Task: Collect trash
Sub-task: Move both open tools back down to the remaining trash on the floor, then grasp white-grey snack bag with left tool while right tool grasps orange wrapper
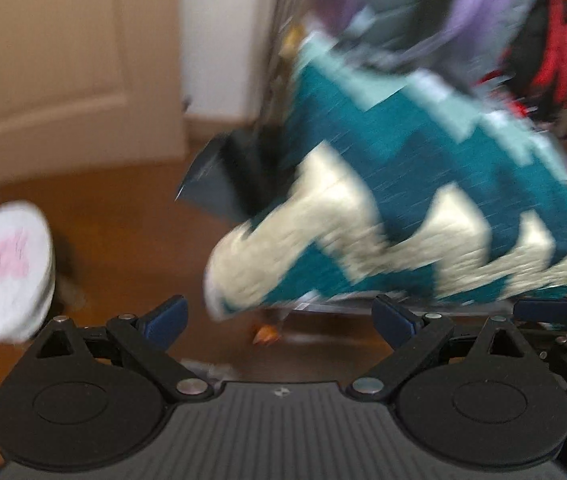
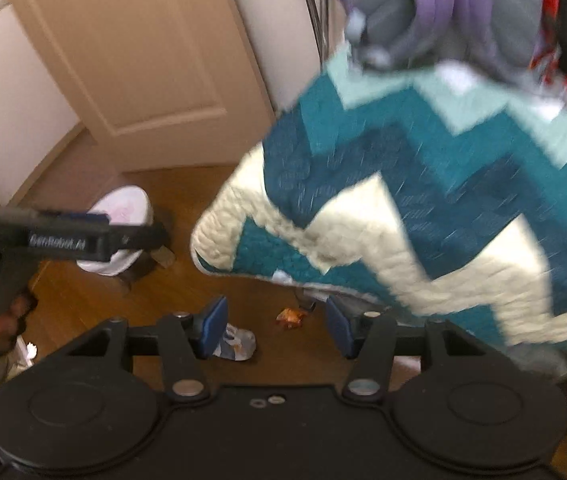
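An orange crumpled wrapper lies on the wood floor just beyond my open right gripper; it also shows in the left wrist view. A white and blue crumpled wrapper lies by the right gripper's left finger. My left gripper is open and empty above the floor; it shows in the right wrist view at the left, higher up. A white round bin with a pink print stands on the floor behind it, also at the left edge of the left wrist view.
A teal and cream zigzag quilt hangs down at the right over the floor. Bags and clothes hang above it. A beige door stands behind. A dark box sits under the quilt's edge.
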Demonstrator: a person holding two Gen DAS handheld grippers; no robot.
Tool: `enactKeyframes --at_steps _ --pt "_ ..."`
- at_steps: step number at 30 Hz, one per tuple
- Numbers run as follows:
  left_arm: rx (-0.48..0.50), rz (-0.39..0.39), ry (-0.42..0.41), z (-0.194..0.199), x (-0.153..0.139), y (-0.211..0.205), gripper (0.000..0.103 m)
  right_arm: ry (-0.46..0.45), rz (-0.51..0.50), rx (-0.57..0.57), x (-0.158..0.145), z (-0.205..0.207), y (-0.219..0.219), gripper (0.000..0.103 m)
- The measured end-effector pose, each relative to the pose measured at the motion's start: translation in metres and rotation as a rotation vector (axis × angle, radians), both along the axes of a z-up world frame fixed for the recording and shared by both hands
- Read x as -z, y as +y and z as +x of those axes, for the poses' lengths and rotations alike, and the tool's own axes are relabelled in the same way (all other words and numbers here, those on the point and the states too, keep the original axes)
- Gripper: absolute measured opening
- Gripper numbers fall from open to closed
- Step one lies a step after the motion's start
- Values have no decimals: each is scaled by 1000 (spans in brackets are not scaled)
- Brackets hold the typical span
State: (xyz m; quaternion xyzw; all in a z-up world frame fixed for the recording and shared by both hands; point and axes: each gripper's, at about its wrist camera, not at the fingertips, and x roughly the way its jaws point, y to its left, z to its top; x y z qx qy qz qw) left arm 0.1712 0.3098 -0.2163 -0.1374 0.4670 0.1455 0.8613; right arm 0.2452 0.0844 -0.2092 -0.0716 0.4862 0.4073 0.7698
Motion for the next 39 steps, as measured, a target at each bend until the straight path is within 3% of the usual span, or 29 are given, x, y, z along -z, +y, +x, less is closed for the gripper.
enactKeyframes --at_steps 9,16,20,24,30,32,36,39 --pt "-215 -88 195 1 147 75 99 160 -110 73 140 27 83 55" --pt "-431 -269 313 1 247 117 99 265 -182 204 232 44 126 54" --pt "-554 -364 358 0 289 133 99 325 -200 295 273 56 145 54" --pt "-628 -422 391 -4 321 144 99 356 -216 336 305 66 160 54" --pt "-708 -514 449 -12 360 147 98 293 -227 320 332 60 166 54" --pt "-706 -511 458 -12 364 143 98 314 -232 334 342 60 166 54" --pt "-732 -516 464 -12 369 143 98 244 -187 371 345 57 167 54" --pt "-748 -513 475 -15 372 142 89 268 -194 374 351 58 168 54"
